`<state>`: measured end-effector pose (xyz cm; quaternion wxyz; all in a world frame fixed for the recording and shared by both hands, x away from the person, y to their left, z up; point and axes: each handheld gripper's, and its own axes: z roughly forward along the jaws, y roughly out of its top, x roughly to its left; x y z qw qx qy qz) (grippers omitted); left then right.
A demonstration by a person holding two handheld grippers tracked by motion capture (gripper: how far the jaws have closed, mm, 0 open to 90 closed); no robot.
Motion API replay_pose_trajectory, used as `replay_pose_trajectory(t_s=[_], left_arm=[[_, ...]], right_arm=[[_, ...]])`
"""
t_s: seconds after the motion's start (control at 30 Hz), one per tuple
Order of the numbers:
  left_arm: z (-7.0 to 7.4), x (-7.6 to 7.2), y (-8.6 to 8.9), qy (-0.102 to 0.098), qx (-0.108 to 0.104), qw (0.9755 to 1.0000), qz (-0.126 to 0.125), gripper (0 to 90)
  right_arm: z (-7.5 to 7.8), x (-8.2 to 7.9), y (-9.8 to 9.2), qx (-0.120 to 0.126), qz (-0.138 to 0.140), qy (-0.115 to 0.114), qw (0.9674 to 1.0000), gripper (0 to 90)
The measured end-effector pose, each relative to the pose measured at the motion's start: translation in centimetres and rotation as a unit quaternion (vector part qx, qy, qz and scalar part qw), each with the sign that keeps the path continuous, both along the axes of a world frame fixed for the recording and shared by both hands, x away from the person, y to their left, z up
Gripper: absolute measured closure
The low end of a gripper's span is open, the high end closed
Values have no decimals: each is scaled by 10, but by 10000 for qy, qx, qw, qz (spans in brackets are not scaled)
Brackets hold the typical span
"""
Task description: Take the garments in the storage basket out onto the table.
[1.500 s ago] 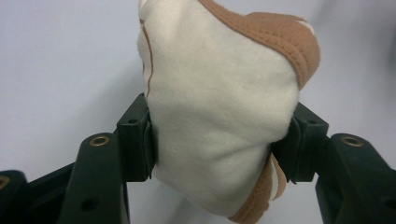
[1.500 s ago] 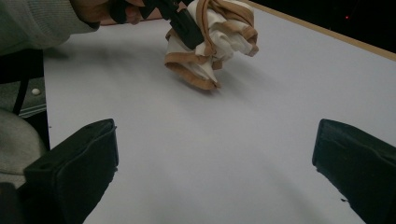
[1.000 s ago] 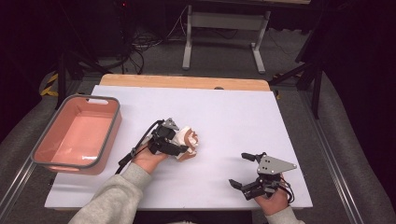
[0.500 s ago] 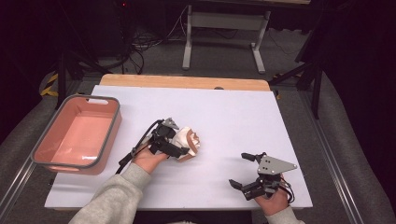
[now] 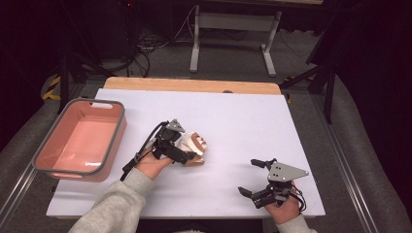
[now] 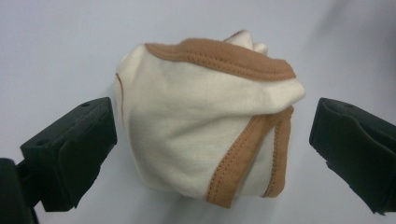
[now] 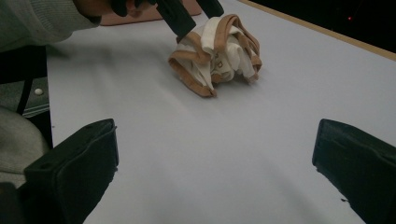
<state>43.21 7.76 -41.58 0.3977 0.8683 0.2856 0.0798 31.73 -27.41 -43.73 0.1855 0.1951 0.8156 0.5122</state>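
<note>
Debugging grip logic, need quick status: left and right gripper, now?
Left gripper: open, jaws just opened, cloth between them, not pressed.
Right gripper: open, holding nothing.

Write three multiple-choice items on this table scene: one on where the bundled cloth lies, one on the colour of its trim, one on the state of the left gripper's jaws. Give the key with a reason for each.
1. Where does the bundled cloth lie?
A. inside the pink bin
B. on the white table, right of the pink bin
C. on the floor

2. What colour is the cloth's trim?
A. brown
B. blue
C. green

3. How do the jaws of the left gripper stand?
A. clamped on the cloth
B. open, one on each side of the cloth
C. shut above the bin

Key: B, the high view shows the cloth on the table beside the pink bin, not in it. A, the left gripper view shows brown bands on cream fabric. B, there both black jaws stand clear of the cloth, having just been opening.
</note>
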Motion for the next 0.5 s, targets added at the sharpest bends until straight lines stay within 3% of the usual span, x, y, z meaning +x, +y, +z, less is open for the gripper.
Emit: replay_pose_trajectory(t_s=[0.23, 0.5], left_arm=[[12, -3, 10, -156, -92, 9997, 136, 1], [26, -15, 19, -318, -188, 9993, 99, 1]], right_arm=[[0, 0, 0, 4, -4, 14, 10000, 9], [0, 0, 1, 0, -2, -10, 10000, 9]])
